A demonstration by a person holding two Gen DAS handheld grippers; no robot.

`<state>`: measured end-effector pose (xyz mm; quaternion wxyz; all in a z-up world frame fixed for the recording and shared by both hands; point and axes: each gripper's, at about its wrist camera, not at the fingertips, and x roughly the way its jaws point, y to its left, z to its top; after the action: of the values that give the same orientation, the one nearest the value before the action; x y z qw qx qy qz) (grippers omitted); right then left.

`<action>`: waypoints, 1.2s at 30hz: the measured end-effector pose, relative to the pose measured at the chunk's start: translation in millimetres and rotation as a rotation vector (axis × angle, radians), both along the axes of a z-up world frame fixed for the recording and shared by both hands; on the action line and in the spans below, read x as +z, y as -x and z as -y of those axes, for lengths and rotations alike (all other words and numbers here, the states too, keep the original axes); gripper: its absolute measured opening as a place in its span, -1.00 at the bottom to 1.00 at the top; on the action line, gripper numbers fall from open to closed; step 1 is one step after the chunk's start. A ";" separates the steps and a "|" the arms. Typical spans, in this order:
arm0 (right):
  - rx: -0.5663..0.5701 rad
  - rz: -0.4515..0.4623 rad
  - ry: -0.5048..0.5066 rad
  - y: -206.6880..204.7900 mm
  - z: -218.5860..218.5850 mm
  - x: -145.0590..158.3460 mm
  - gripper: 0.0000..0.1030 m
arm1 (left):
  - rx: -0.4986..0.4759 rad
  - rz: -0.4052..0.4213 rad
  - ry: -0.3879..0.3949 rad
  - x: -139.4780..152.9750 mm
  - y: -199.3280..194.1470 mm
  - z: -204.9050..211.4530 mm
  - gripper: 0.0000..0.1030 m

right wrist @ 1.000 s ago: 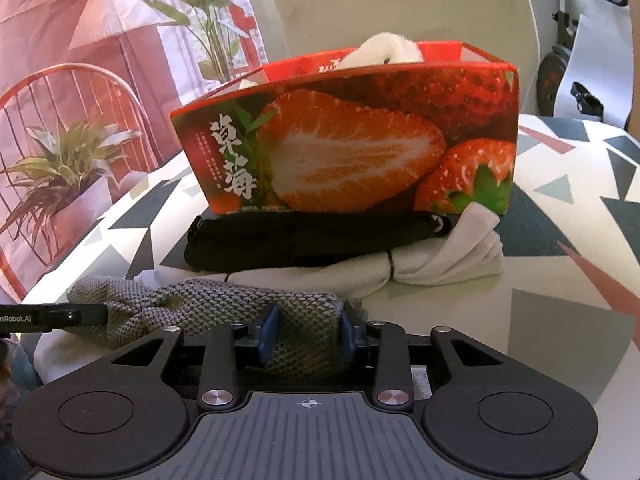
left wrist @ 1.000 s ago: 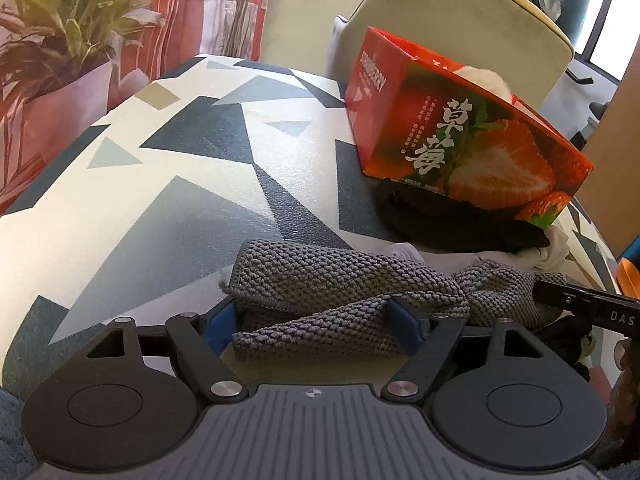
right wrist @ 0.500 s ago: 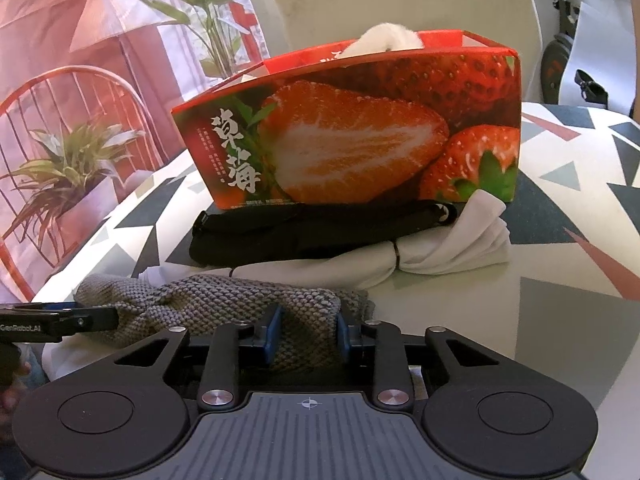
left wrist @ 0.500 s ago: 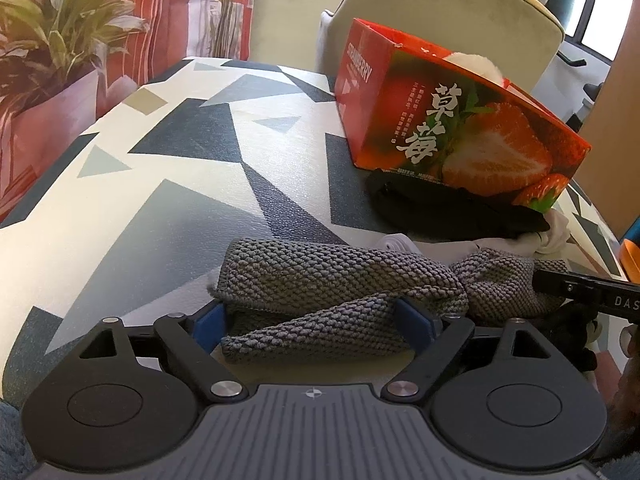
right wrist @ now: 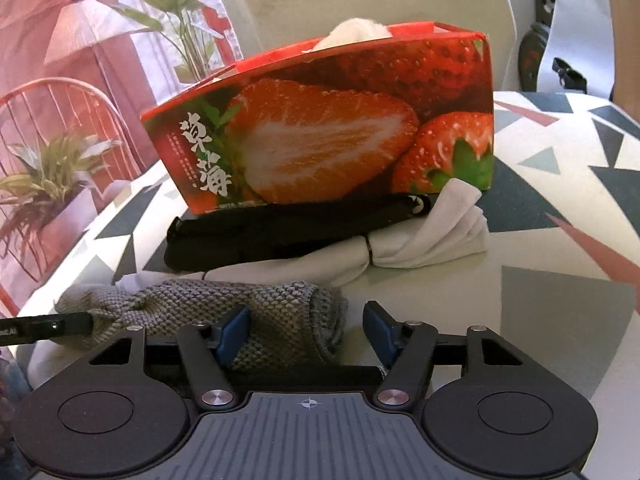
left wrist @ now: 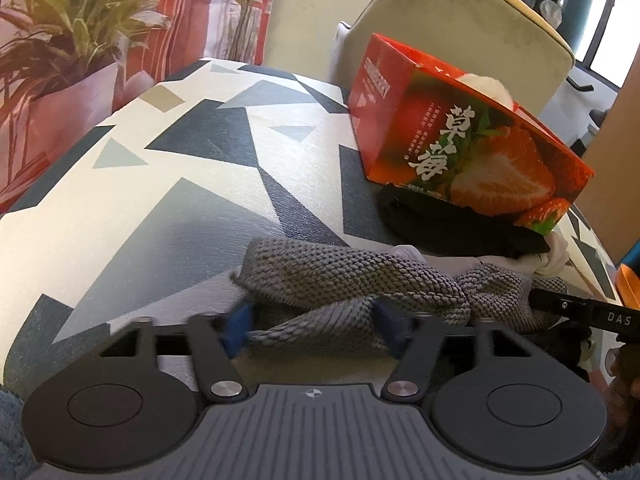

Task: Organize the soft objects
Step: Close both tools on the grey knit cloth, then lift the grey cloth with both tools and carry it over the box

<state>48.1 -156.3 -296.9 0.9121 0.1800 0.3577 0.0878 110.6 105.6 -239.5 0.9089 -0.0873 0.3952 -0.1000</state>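
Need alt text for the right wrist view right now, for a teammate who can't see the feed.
The right gripper, jaws open, straddles one end of a grey knitted cloth on a patterned table. Behind lie a tied white cloth, a black cloth, and a strawberry-printed box.

Your view is mostly cloth and card against matt plastic.

At lower centre you have the grey knit cloth [left wrist: 352, 280], coarse and pebbly, matt throughout. Behind it lies the black fabric roll [right wrist: 288, 228], dull and smooth, with the white cloth [right wrist: 432, 236] beside it, soft and creased. The strawberry box [right wrist: 332, 132] at upper centre is printed card with a slight gloss; a fluffy white item [right wrist: 360, 32] shows at its top. Your table covering [left wrist: 180, 176] looks finely grained and faintly shiny. The left gripper [left wrist: 312, 326] is matt black plastic with blue pads and bright metal pivots.
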 end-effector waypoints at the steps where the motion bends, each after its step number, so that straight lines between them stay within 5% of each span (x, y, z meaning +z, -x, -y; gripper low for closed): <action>1: 0.011 -0.004 -0.021 -0.9 0.4 -0.5 -0.19 | 0.002 -0.003 0.007 -0.1 -0.3 -0.6 -0.16; 6: 0.039 0.006 -0.043 1.1 -2.1 4.9 -0.71 | 0.019 0.010 0.033 3.1 2.0 -3.3 -0.48; 13: 0.057 0.113 -0.075 12.5 2.6 29.3 -0.75 | 0.058 0.112 0.084 24.1 15.2 -7.2 -0.54; 23: 0.045 0.225 -0.093 18.0 11.4 58.6 -0.76 | 0.010 0.263 0.048 59.8 28.9 7.7 -0.56; 36: 0.032 0.379 -0.085 -9.6 33.0 111.7 -0.76 | -0.028 0.410 0.043 120.0 0.3 31.1 -0.56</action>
<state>57.7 -189.3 -185.2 0.9532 0.1928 0.1784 0.1498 110.3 74.4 -119.5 0.9668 -0.0788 0.2010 -0.1367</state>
